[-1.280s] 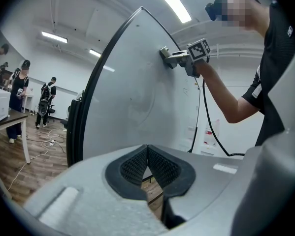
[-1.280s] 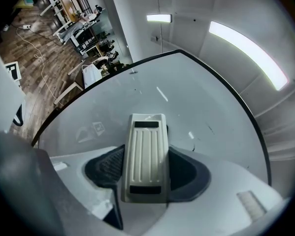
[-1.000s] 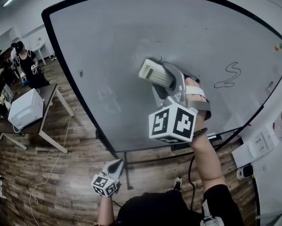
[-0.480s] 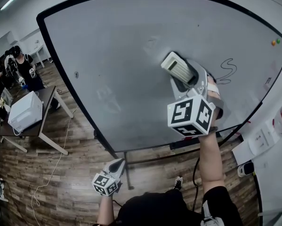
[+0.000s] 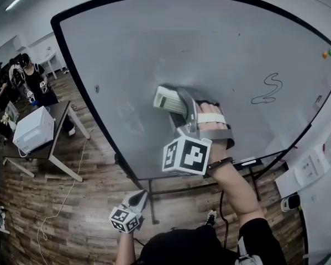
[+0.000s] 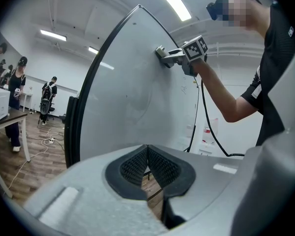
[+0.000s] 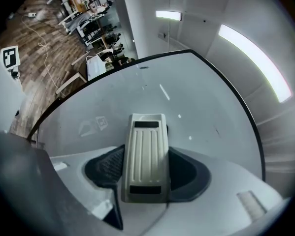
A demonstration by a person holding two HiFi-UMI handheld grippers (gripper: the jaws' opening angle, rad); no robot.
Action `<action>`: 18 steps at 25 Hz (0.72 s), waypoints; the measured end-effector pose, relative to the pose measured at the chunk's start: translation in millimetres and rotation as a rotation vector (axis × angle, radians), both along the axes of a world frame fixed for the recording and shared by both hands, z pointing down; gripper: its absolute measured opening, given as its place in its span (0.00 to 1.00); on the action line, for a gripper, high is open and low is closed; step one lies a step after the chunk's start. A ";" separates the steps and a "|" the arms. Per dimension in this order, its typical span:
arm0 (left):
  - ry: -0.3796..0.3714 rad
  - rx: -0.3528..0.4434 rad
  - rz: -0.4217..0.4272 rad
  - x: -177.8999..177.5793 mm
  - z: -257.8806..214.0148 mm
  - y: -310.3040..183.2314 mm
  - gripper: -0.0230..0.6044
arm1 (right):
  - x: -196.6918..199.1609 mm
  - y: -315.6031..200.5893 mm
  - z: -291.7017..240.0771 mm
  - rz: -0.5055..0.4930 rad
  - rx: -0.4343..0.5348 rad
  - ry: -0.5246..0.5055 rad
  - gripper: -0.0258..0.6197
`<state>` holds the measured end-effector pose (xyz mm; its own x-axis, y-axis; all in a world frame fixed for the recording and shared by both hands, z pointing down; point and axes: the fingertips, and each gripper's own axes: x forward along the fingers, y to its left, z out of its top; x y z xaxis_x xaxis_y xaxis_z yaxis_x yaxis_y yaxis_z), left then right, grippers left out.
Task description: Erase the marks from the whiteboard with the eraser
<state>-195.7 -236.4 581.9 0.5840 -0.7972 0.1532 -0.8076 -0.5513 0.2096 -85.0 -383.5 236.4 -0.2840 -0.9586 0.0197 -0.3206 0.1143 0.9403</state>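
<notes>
The right gripper (image 5: 182, 106), jaws clamped on the eraser (image 5: 168, 99), has swept back left, leaving the squiggle (image 5: 267, 89) unwiped, while the left gripper (image 5: 137, 196) hangs closed and empty.

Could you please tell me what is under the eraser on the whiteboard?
Only the whiteboard surface; the eraser, held in the right gripper, covers whatever lies beneath. The squiggle mark sits uncovered elsewhere.

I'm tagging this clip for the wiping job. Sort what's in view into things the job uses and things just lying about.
In the job:
whiteboard
eraser, clamped in the right tool
squiggle mark, not yet wiped

Lying about:
left tool, shut, empty, hanging low
white box on the table
coloured magnets
floor cable
</notes>
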 end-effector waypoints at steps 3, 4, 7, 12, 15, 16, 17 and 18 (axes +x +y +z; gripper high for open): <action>0.004 -0.004 -0.008 -3.2 1.4 0.6 0.05 | -3.3 0.3 2.5 0.003 0.014 0.028 0.43; 0.005 -0.004 -0.007 -3.0 1.0 0.0 0.05 | -1.1 -0.2 1.1 0.002 0.012 0.025 0.43; 0.002 0.003 0.004 0.8 -1.6 -3.6 0.05 | 10.4 -2.6 -10.4 0.013 0.015 0.011 0.43; -0.002 0.013 0.029 8.2 -4.8 -8.8 0.05 | 44.3 -6.9 -63.2 0.053 0.069 -0.072 0.43; -0.004 0.012 0.038 10.6 -4.4 -11.0 0.05 | 73.1 -12.3 -98.4 0.074 0.086 -0.143 0.43; -0.004 0.011 0.039 10.8 -4.1 -11.3 0.05 | 82.4 -13.1 -107.4 0.083 0.085 -0.168 0.43; -0.003 0.009 0.039 10.5 -3.7 -11.4 0.05 | 90.3 -13.4 -114.4 0.093 0.085 -0.191 0.43; -0.003 0.008 0.038 9.8 -3.1 -11.6 0.05 | 95.7 -13.3 -118.6 0.101 0.084 -0.208 0.43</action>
